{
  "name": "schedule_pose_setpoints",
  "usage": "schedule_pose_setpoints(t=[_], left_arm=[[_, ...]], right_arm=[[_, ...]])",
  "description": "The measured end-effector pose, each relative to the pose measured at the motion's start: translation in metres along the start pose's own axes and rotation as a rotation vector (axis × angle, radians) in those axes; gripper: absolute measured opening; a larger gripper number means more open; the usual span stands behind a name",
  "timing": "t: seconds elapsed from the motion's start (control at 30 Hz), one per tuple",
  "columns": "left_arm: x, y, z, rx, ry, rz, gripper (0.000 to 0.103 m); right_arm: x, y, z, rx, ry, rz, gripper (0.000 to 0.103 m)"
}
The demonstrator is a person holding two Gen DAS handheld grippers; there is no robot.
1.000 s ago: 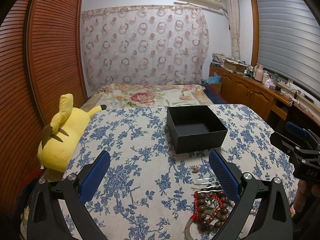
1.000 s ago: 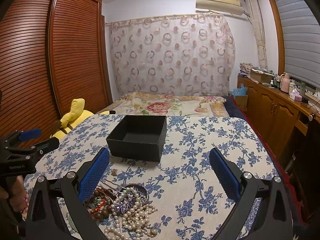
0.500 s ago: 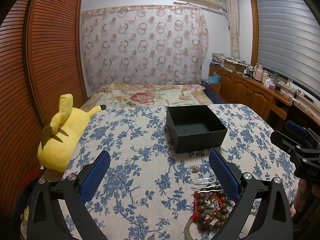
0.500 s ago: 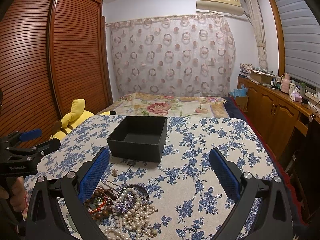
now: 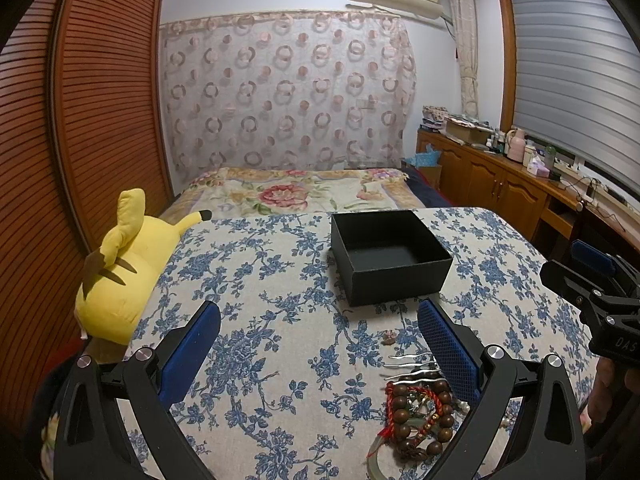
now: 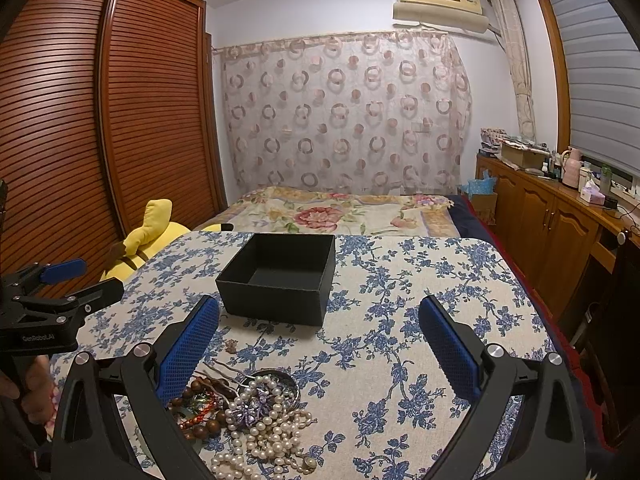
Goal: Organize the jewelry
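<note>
Left gripper [image 5: 318, 338]: we find the fingers spread wide with nothing between them, poised above the table [image 5: 280, 360].
Right gripper [image 6: 318, 334]: we note the same, fingers wide apart and holding nothing.
Jewelry [image 6: 256, 412]: heaped on the table's near edge, between the two grippers, well short of the box.
Box [image 6: 280, 276]: black, open-topped, apparently empty, standing just beyond the heap.
Pearls [image 6: 272, 428]: long loose strands tangled over a small round dish [image 6: 290, 380]. We judge them light, limp and slippery; a pinch across a bunched loop should serve better than one on a single bead.
Beads [image 5: 420, 416]: dark wooden bracelet, with red cord and a green bangle [image 5: 374, 454] under it. We judge the beads hard and easy to grip across the string; the bangle looks rigid and likely brittle.
Hairpins [image 5: 408, 364]: thin silvery pieces lying flat beside the heap, stiff and hard to lift off cloth; best taken at a raised end.
Small charm [image 5: 388, 335]: lying apart, nearer the box; too small to identify.
Risk: we expect strands to snag and drag neighbours along.
</note>
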State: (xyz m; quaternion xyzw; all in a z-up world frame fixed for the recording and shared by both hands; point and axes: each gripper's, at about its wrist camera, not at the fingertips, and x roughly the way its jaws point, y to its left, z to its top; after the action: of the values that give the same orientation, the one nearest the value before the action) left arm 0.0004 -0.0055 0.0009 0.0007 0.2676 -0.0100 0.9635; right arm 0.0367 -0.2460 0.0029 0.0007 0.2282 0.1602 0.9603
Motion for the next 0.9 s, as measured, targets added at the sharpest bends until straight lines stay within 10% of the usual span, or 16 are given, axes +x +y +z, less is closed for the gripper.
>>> schedule_pose_setpoints(t=[0.9], left_arm=[[0.0036,-0.0075,-0.0021,0.004,0.014,-0.004,0.095]], right_arm=[[-0.002,0.0031,0.0018,-0.001,0.0,0.007,0.101]])
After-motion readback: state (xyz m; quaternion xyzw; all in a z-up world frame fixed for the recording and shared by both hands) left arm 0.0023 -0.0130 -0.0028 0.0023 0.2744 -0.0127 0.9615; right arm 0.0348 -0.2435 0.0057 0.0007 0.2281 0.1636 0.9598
